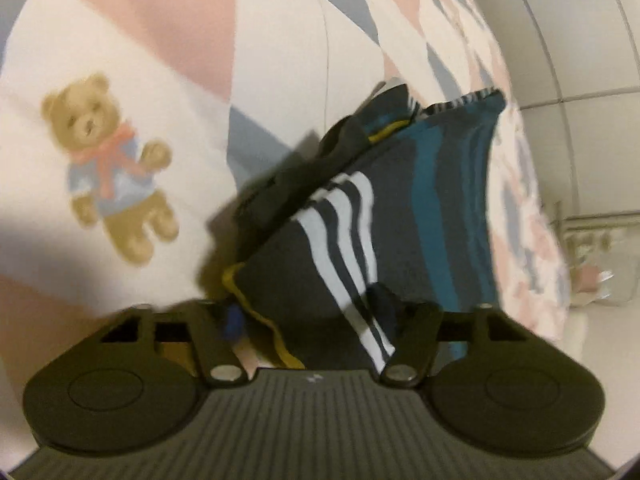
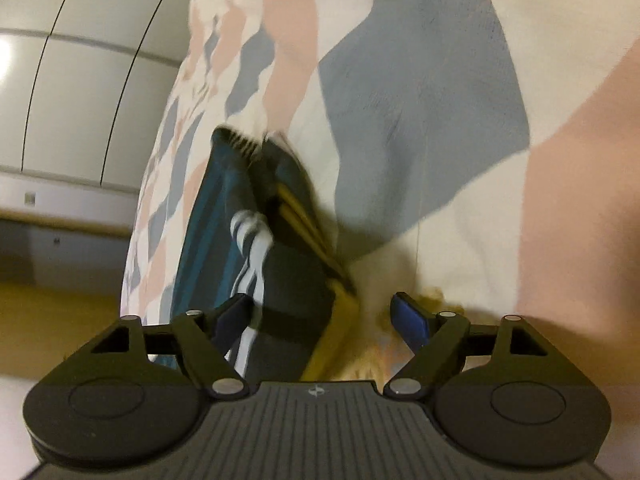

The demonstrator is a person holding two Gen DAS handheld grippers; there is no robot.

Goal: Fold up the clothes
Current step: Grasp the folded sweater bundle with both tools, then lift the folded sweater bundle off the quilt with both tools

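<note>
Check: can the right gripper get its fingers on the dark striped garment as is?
Probably yes. The right gripper is open, and the dark striped garment already lies between its fingers on the bedsheet, nothing blocking.

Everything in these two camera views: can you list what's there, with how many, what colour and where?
Garment: one, dark with teal, white stripes and yellow edging, bunched on the bedspread.
Bedspread: one, cream with pink and grey-blue patches, under the garment.
Teddy bear print: one, tan, on the bedspread left of the garment.
Tiled wall: pale grey, behind the bed.
Floor: yellowish, beside the bed.
Left tongs: black, garment between the fingers; grip unclear through blur.
Right tongs: black with blue pads, open, right pad clear of the cloth.
</note>
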